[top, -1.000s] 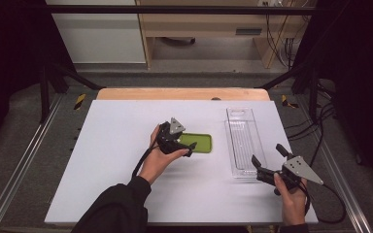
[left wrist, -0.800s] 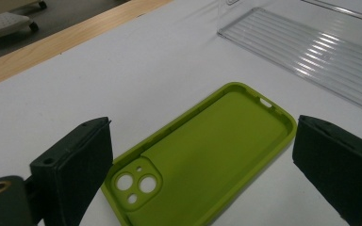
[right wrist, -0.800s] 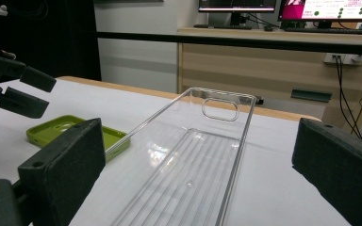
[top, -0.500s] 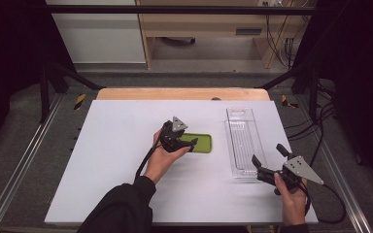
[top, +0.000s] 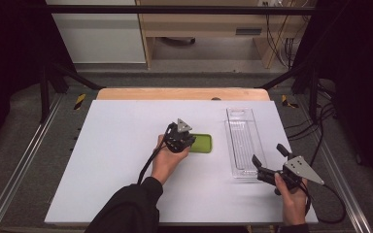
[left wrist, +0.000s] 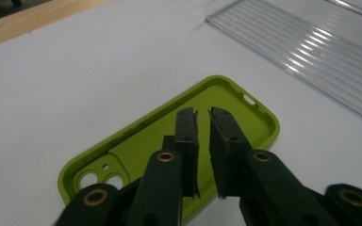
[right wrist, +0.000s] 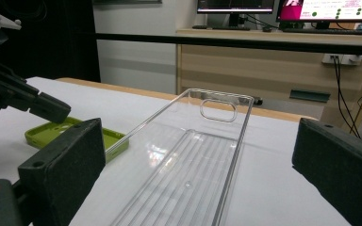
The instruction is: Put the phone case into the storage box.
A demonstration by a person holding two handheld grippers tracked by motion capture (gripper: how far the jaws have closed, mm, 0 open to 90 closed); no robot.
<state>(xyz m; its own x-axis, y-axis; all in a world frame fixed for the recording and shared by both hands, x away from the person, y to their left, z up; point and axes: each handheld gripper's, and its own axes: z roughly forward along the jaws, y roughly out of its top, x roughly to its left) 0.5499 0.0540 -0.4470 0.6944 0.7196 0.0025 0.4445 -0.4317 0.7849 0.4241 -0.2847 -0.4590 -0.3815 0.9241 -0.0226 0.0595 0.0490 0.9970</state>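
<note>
Jaws of the left hand-held gripper (left wrist: 202,117) had just been closing to a narrow gap over the green phone case (left wrist: 122,155) lying open-side up on the white surface (top: 121,145), nothing visibly between them; the right hand-held gripper (top: 271,160) stood spread near the clear tray (top: 243,141), so the pickup looked unfinished.

On the surface (top: 102,160), the phone case (top: 201,143) lies just left of the tray (top: 243,143), apart from it; the right hand-held gripper (top: 271,161) sits at the tray's near end.

Left claw (top: 187,141) mid-frame, jaws just closing to a narrow gap, nothing gripped; right claw (top: 270,161) lower right, jaws wide.
</note>
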